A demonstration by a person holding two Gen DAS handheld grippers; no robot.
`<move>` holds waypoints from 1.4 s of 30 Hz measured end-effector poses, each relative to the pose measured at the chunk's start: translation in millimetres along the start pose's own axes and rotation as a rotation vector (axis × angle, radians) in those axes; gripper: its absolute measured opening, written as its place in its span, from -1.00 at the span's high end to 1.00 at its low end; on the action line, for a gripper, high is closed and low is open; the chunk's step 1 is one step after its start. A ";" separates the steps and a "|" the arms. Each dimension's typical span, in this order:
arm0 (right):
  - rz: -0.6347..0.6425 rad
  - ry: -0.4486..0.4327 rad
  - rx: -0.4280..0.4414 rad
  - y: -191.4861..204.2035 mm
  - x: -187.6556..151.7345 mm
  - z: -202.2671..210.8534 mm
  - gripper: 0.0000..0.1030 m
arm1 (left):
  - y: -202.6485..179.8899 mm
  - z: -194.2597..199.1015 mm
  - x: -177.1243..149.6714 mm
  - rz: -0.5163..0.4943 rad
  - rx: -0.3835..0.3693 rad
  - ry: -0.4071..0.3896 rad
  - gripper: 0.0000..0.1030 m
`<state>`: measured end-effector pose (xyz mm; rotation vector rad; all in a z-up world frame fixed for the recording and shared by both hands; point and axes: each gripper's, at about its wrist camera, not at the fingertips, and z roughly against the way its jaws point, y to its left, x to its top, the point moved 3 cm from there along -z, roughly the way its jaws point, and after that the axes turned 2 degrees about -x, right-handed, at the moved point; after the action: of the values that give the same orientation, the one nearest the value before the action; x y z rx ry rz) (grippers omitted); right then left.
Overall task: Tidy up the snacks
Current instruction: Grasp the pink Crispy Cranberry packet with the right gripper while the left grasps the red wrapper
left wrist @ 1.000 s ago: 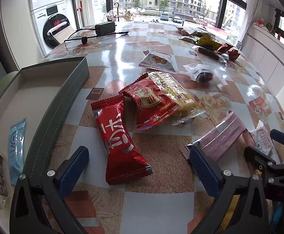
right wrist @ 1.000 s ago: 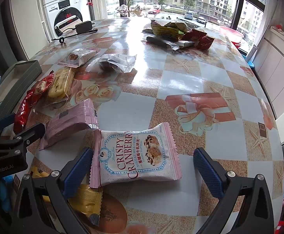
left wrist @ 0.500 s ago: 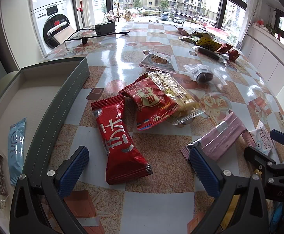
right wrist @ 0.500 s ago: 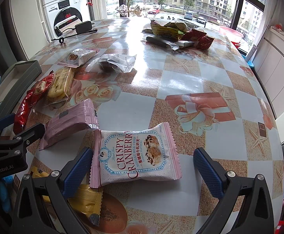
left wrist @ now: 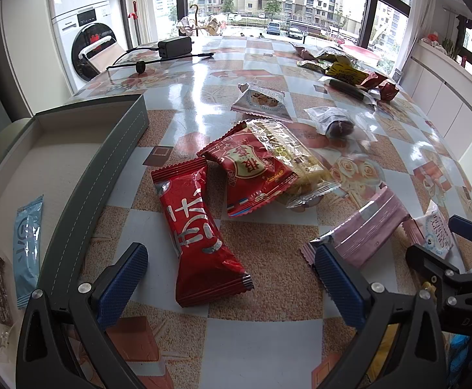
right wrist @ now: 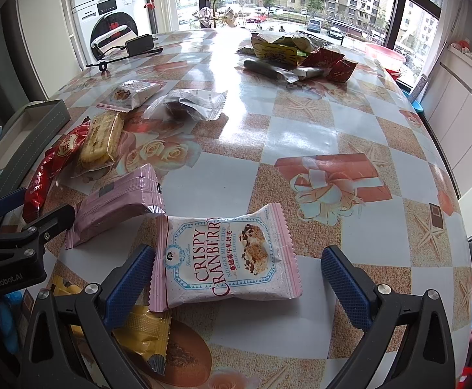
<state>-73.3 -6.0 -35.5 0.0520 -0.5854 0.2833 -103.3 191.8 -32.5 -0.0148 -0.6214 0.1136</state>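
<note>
My left gripper [left wrist: 229, 278] stands open over the table, its blue pads either side of the near end of a long red snack packet [left wrist: 197, 233]. Beyond lie a second red packet [left wrist: 252, 175] over a clear biscuit pack [left wrist: 300, 165], and a pink packet [left wrist: 372, 230]. A grey tray [left wrist: 83, 191] at the left holds a light blue sachet [left wrist: 26, 243] and a dark bar [left wrist: 0, 288]. My right gripper [right wrist: 236, 278] is open around a pink-edged Crispy Cranberry packet [right wrist: 223, 259]; a yellow packet [right wrist: 145, 330] lies under its left finger.
Farther back lie a white cookie packet [left wrist: 261, 100], a clear-wrapped dark snack [left wrist: 336, 123] and a pile of opened wrappers [right wrist: 297, 55]. A black charger with cable [left wrist: 174, 47] sits at the far edge. A washing machine [left wrist: 86, 35] stands beyond the table.
</note>
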 end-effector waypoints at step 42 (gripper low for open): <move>-0.066 0.009 -0.044 -36.3 1.8 -1.8 -1.00 | 25.5 -8.2 47.2 0.366 -0.237 0.132 -1.00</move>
<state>-60.8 -40.2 -34.8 0.0275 -0.5795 0.2066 -63.1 222.5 -13.0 -0.3634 -0.4924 0.3891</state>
